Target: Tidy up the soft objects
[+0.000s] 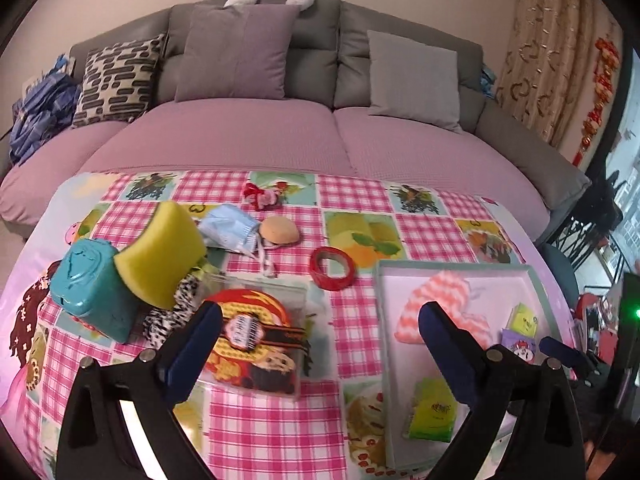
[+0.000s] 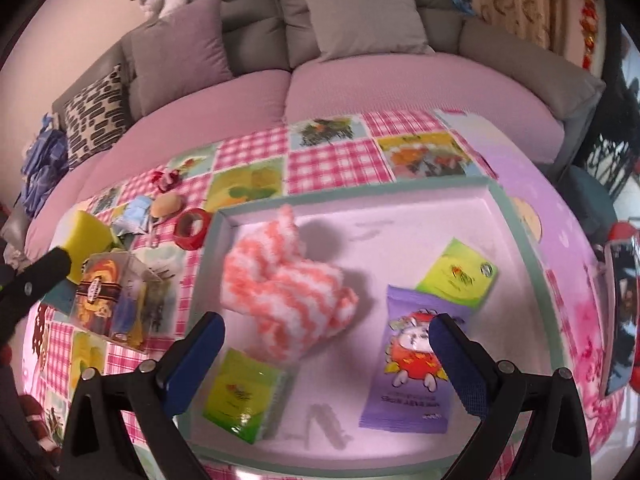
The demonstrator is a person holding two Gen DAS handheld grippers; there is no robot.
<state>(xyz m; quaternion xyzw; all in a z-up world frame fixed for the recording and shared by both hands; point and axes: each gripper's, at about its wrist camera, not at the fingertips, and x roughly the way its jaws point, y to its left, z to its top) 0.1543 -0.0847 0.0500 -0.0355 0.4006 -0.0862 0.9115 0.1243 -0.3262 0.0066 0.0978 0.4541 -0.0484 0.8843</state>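
A white tray with a pale green rim [image 2: 516, 216] [image 1: 384, 320] sits on the right of the checked tablecloth. In it lie a fluffy pink-and-white cloth [image 2: 284, 296] [image 1: 440, 292], two green tissue packs [image 2: 460, 276] [image 2: 244, 396] and a purple tissue pack [image 2: 412, 364]. My right gripper [image 2: 326, 334] hovers open over the tray, nothing between its fingers. My left gripper [image 1: 320, 320] stands open above the table left of the tray, empty. Left of it lie a yellow sponge [image 1: 168, 252], a blue face mask [image 1: 230, 228], a tan round puff [image 1: 279, 230] and a black-and-white cloth [image 1: 176, 312].
A teal plastic box [image 1: 92, 288], a clear bag with orange print [image 1: 256, 340], a red tape roll [image 1: 332, 268] and a small red-pink toy [image 1: 262, 196] lie on the table. A sofa [image 1: 240, 132] with cushions stands behind it.
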